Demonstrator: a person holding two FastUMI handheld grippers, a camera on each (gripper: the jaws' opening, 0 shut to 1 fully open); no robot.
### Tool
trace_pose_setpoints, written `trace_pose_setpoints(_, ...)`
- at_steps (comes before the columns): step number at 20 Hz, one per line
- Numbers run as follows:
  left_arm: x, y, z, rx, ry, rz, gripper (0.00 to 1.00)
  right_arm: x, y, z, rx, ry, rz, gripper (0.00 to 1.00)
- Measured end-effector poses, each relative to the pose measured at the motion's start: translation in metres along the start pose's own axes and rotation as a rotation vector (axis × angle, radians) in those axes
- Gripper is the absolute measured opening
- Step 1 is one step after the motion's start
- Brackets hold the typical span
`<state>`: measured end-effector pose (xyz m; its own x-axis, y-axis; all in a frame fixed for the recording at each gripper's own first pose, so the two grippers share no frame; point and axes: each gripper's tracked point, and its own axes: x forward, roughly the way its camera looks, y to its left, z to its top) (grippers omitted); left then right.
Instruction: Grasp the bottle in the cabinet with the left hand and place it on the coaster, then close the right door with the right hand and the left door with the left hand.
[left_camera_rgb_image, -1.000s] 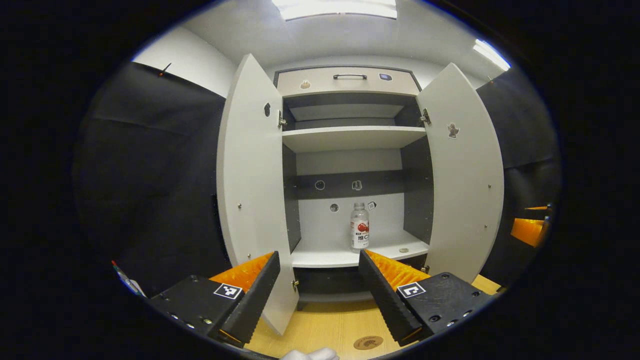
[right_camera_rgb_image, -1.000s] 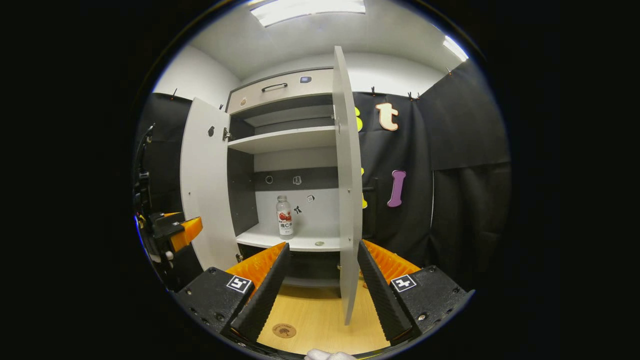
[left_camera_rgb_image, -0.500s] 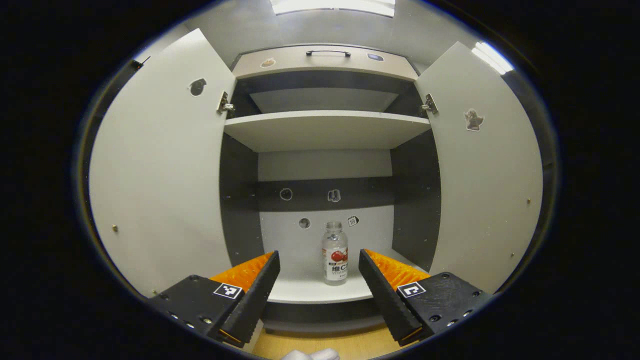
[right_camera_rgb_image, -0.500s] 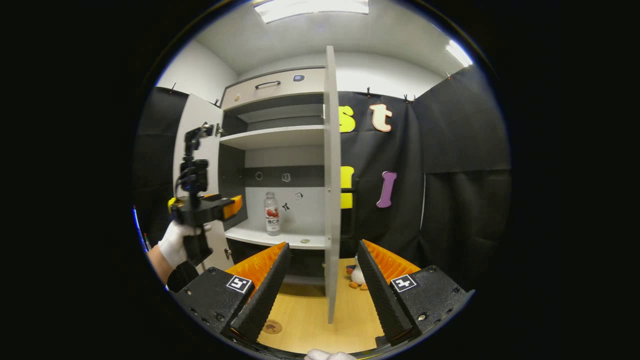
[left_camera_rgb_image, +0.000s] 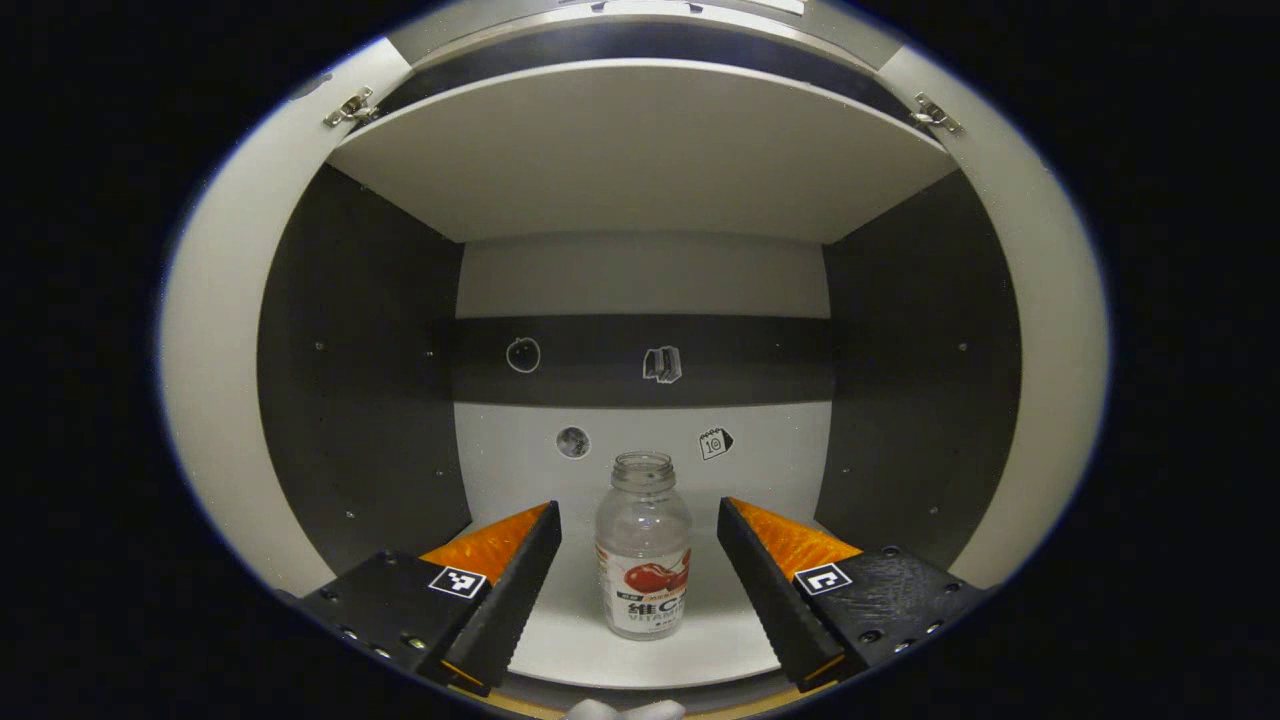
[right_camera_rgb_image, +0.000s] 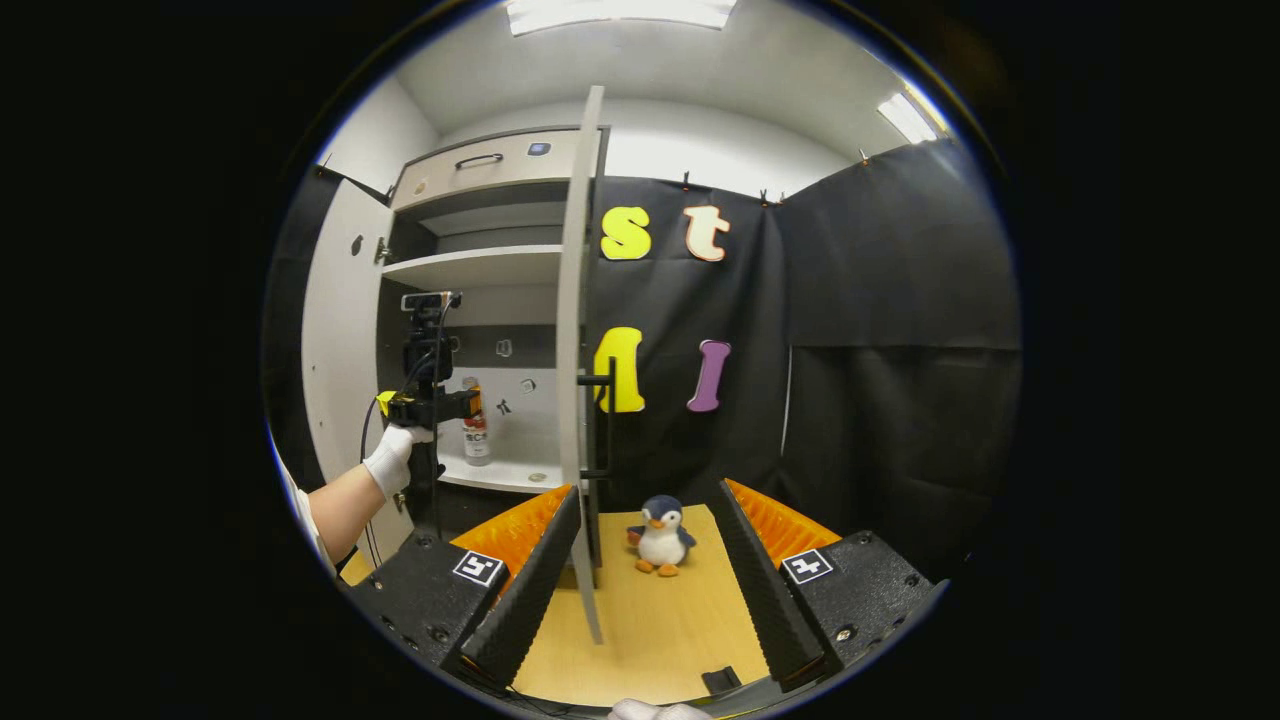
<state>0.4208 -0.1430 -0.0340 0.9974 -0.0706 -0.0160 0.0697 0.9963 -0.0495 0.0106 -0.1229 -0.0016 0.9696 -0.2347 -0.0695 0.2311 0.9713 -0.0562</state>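
A: Where is the bottle?

B: In the left gripper view, the clear plastic bottle with a red-and-white label stands upright on the white lower shelf of the grey-and-white cabinet. It sits between the fingers of the left gripper, which are spread wide apart and not touching it.

A: And from the other side?

B: In the right gripper view, a white-gloved hand holds the left gripper just in front of the bottle, inside the cabinet. Whether anything touches the bottle from this angle, I cannot tell.

A: The doors?

B: Both stand open. The right door, white with a dark bar handle, is seen nearly edge-on; the left door swings out past the hand.

A: And the right gripper?

B: The right gripper has its fingers wide apart, holding nothing, above the light wooden tabletop. A small plush penguin stands on the tabletop, near the right door.
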Motion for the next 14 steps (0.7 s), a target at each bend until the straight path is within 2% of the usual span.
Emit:
trace_pose_setpoints(3, 0.021, -0.003, -0.011, 0.027, 0.015, 0.014, 0.96, 0.005, -0.007, -0.007, -0.002, 0.020, -0.017, 0.83)
trace_pose_setpoints(7, 0.036, -0.008, -0.023, 0.021, 0.044, 0.013, 0.96, 0.011, -0.006, -0.013, 0.020, 0.044, 0.000, 0.83)
trace_pose_setpoints(12, 0.047, -0.007, -0.022, 0.036, 0.033, 0.030, 0.96, 0.011, -0.006, -0.002, 0.021, 0.020, 0.006, 0.83)
trace_pose_setpoints(13, 0.045, -0.005, -0.022, 0.034, 0.029, 0.027, 0.82, 0.010, -0.005, 0.001, 0.022, 0.012, 0.011, 0.83)
trace_pose_setpoints(14, 0.044, -0.005, -0.021, 0.034, 0.026, 0.020, 0.77, 0.009, -0.005, 0.001, 0.019, 0.010, 0.014, 0.83)
